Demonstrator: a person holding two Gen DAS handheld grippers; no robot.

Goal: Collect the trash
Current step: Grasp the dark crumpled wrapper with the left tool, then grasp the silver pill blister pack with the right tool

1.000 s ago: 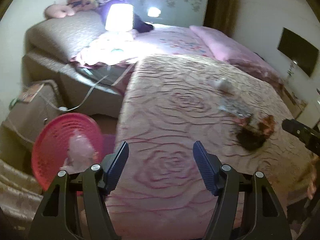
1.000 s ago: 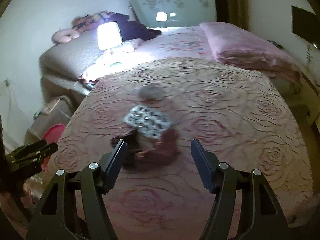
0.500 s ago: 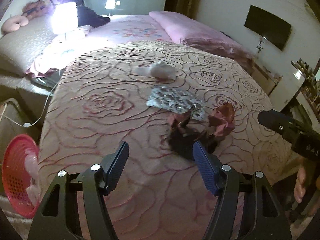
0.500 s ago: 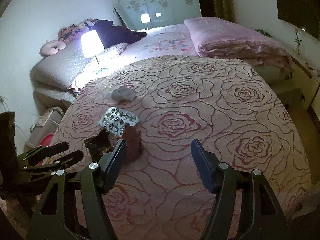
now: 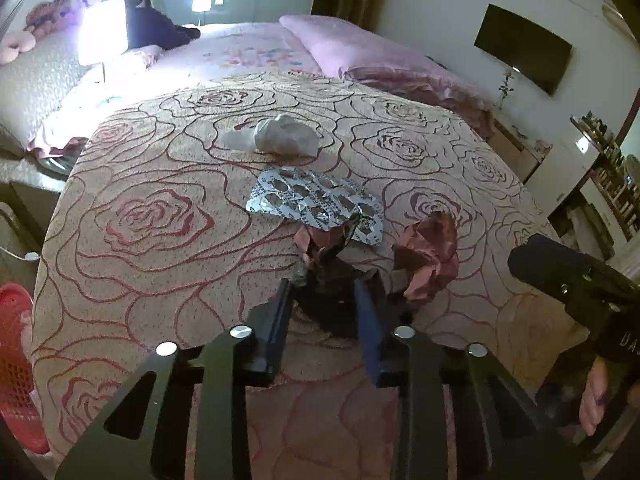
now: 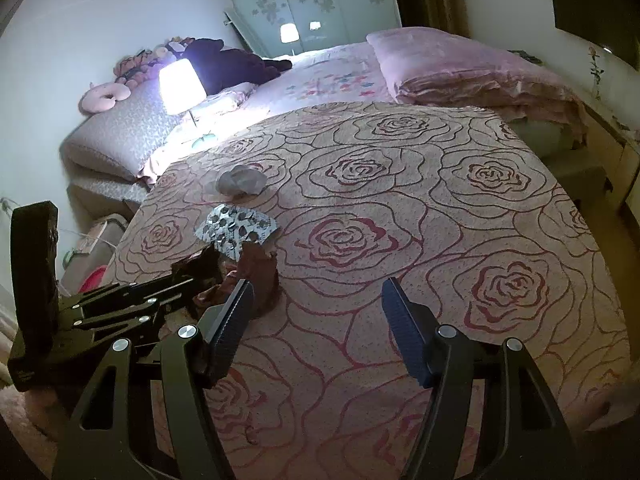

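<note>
My left gripper (image 5: 324, 312) sits low on the bed (image 5: 160, 280) with its jaws drawn in around a dark crumpled wrapper (image 5: 332, 300), pinching it so it can be lifted clear of the bedspread; my right gripper (image 6: 316, 320) hangs spread and empty over bare quilt, kept aside, I judge, so it does not crowd the pick; just right of the pinched piece lies a pink crumpled wrapper (image 5: 430, 254), touching or nearly touching it; beyond them a used foil blister pack (image 5: 316, 204) lies flat, its near edge overlapping the wrappers; farther up the bed a white wad of tissue (image 5: 276, 136) sits apart; the red basket (image 5: 16, 364) waits on the floor at the bed's left edge, probably the drop point; a lit lamp (image 5: 104, 32) glows at the far side.
</note>
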